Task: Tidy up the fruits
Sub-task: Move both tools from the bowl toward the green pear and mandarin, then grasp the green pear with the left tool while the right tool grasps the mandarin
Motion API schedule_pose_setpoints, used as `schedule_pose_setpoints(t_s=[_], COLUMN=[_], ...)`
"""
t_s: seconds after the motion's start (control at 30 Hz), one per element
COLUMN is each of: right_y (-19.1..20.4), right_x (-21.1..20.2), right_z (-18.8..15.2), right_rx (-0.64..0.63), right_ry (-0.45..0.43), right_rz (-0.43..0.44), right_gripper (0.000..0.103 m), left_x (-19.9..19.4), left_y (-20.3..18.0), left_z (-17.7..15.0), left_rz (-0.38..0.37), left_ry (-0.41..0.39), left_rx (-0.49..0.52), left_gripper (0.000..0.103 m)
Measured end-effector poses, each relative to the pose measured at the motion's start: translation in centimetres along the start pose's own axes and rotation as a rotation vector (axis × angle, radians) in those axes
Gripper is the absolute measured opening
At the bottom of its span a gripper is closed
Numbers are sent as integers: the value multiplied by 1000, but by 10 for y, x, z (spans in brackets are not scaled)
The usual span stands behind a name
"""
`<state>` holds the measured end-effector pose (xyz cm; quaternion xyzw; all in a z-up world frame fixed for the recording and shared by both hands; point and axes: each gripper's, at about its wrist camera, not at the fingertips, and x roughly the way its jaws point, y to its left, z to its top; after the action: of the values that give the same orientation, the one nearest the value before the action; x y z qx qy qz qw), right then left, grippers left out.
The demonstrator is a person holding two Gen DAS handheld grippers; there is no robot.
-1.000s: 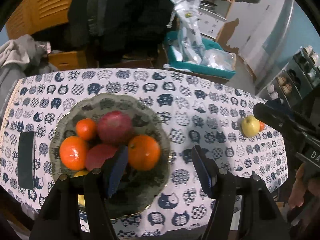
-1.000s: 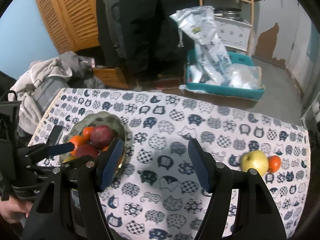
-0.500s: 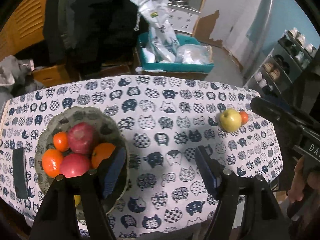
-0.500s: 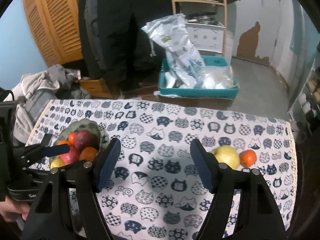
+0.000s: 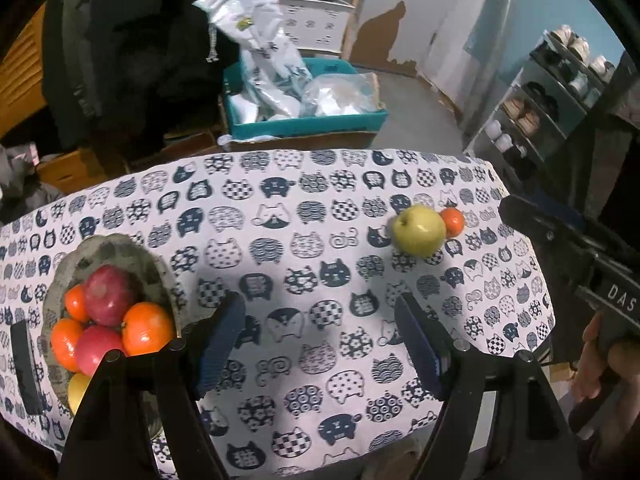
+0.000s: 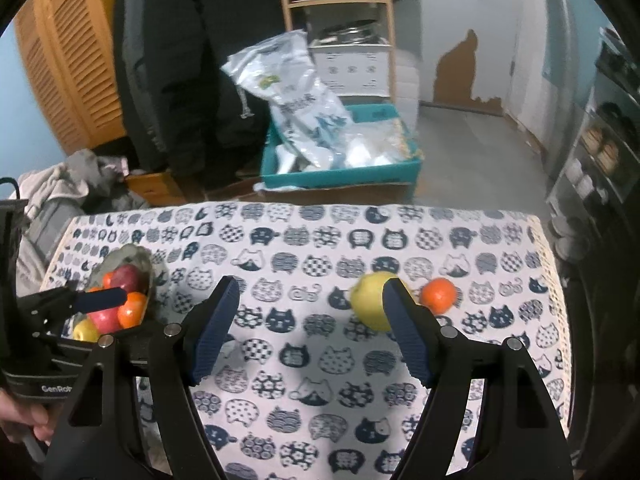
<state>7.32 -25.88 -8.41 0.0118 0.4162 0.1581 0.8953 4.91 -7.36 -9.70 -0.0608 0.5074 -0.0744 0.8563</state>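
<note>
The right gripper's fingers (image 6: 404, 328) hide part of the yellow-green apple (image 6: 370, 300)

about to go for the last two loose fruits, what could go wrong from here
The green apple and small orange lie nearly touching near the tablecloth's right edge, so a nudge from the right gripper, whose empty jaws are opening, might roll the orange off. The bowl already looks heaped with fruit, so another piece could slide out.

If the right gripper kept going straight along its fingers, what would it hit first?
Probably bare tablecloth: the opening right gripper is empty. The green apple lies beside its right finger, off that line, though depth is unclear.
</note>
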Motion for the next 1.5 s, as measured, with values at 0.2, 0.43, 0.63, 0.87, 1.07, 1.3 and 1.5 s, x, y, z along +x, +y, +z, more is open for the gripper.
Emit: schedule_pose_setpoints(t_s=[0.2,0.43,0.63,0.87,1.07,1.3,1.5], right_y=[-31,-67,-100,-130,-149,-168,-178], right_x=[-4,-5,9,27,48,86,109], right_z=[-1,0,9,29,42,30,15], right_rx=[49,85,132,112,66,123,173], right_ry=[-2,18,77,160,218,292,333], right_rz=[-31,-83,-60,-82,-99,-54,-37], right_gripper=[76,81,81,81,81,81,81], left_x=[8,20,43,74,102,142,171], left_y=[-23,-44,-62,-88,-112,-129,-135], left_z=[8,23,42,65,81,77,72], left_rz=[-21,-48,-42,-72,-90,-92,-107], left_ry=[14,28,54,104,130,185,222], left_rx=[20,5,-1,27,82,132,140], left_gripper=[79,83,86,86,87,87,87])
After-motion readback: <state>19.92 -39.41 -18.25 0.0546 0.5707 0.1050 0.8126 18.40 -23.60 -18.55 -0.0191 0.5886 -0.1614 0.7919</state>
